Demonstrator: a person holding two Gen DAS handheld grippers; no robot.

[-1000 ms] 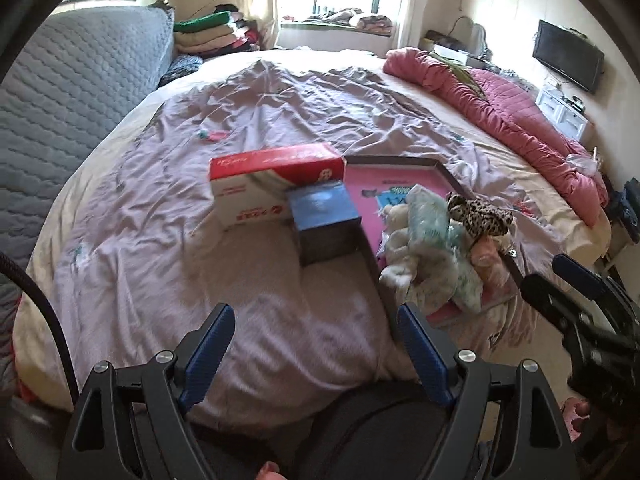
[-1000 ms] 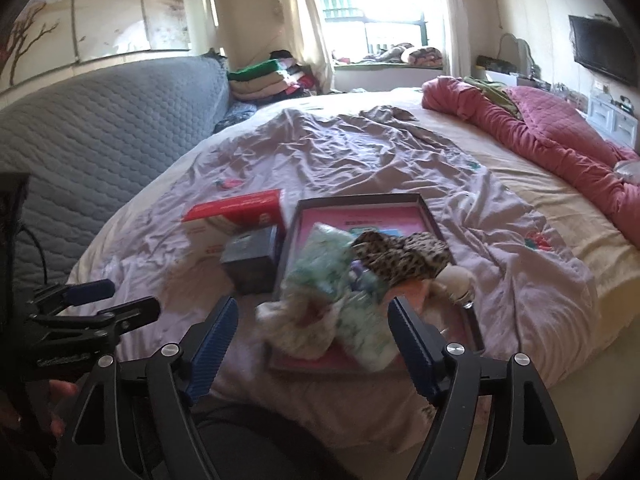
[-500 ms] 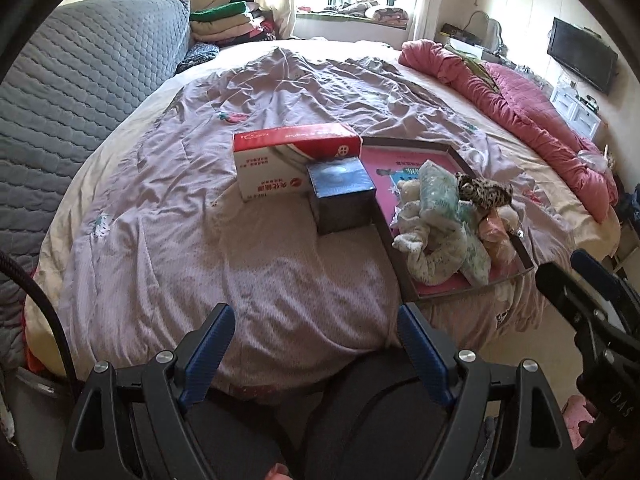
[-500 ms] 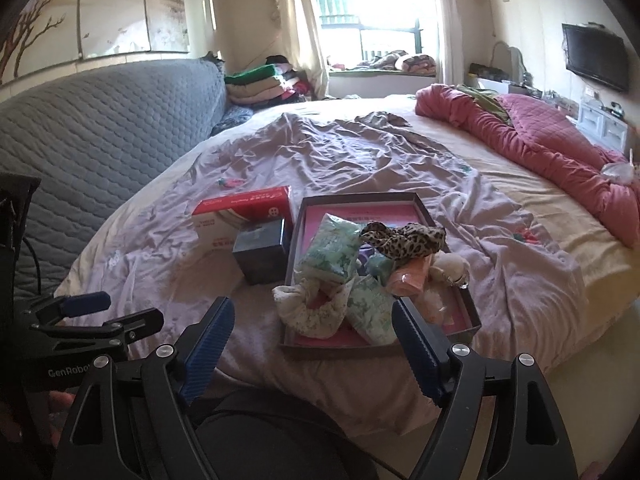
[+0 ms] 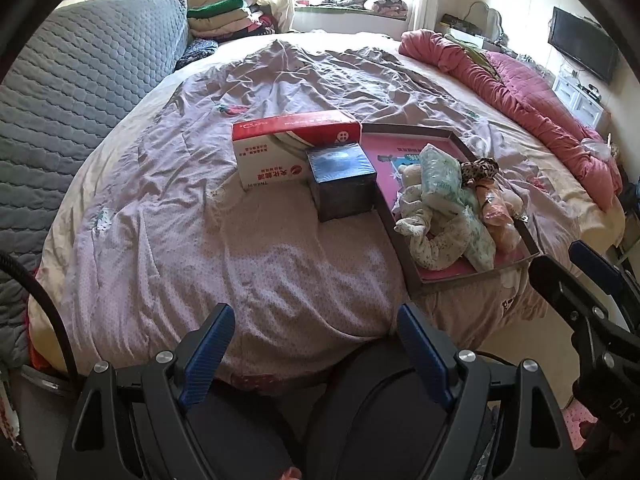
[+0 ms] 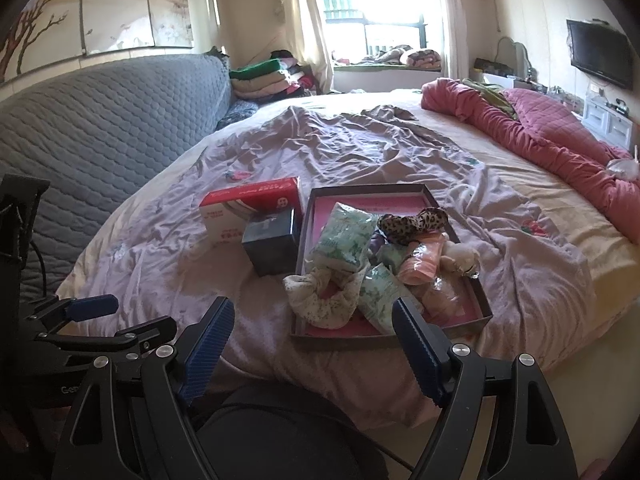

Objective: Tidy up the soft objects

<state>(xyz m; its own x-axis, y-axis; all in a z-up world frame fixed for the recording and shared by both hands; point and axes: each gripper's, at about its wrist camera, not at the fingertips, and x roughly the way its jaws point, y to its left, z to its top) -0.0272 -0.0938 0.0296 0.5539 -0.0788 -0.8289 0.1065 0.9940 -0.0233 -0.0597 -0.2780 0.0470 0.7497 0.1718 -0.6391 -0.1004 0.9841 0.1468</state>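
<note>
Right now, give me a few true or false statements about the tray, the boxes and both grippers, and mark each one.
1. The soft items are piled in the tray. True.
2. The dark box sits inside the tray. False: it stands on the bedspread beside the tray.
3. The left gripper holds a sock. False: it is open and empty.
4. The red and white box lies behind the dark box. True.
5. The right gripper is open. True.

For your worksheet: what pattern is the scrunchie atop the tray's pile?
Leopard print scrunchie, clearest in the right wrist view.
</note>
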